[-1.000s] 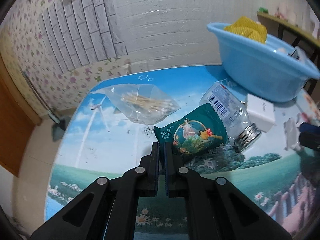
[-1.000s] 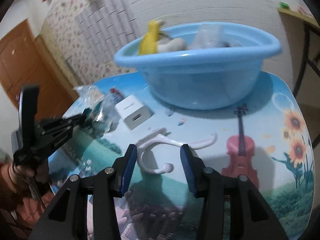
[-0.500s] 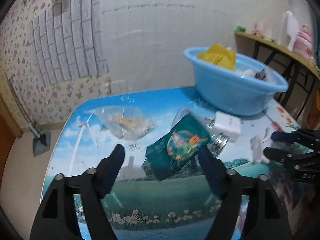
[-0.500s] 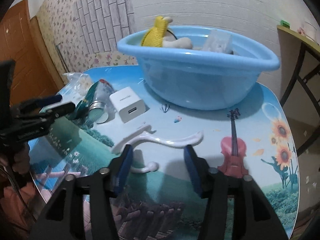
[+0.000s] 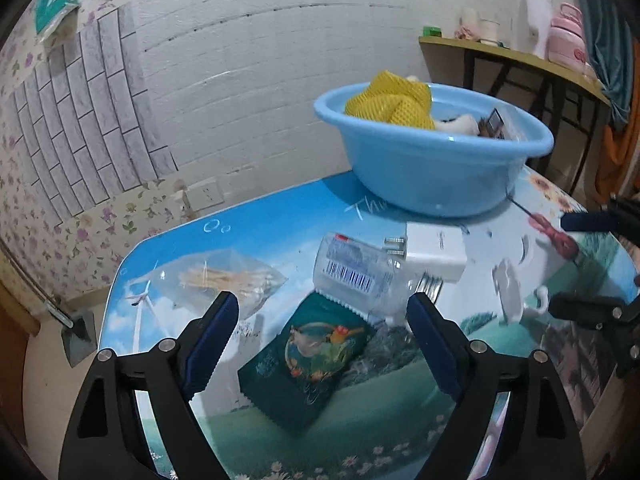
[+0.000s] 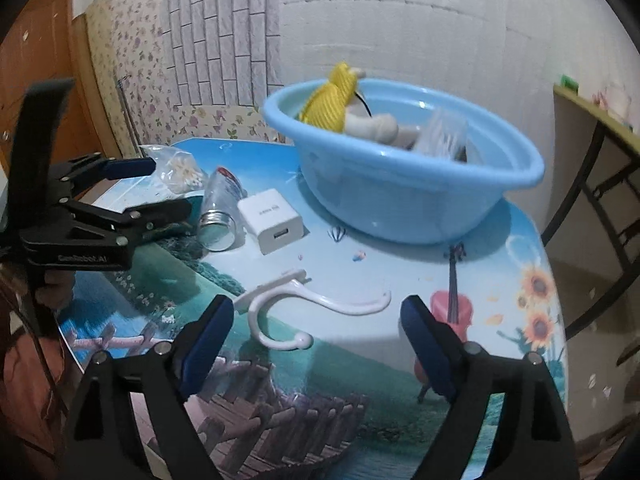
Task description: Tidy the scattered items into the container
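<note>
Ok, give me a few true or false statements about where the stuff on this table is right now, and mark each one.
1. The white hook lies on the table, outside the blue basin. True.
2. The left gripper is clamped on the green snack packet. False: it is open, with the packet lying on the table between its fingers.
3. The white charger sits inside the basin. False: it rests on the table beside the clear jar.
4. A yellow mesh item is in the basin. True.
5. The right gripper holds the hook. False: it is open and holds nothing.
</note>
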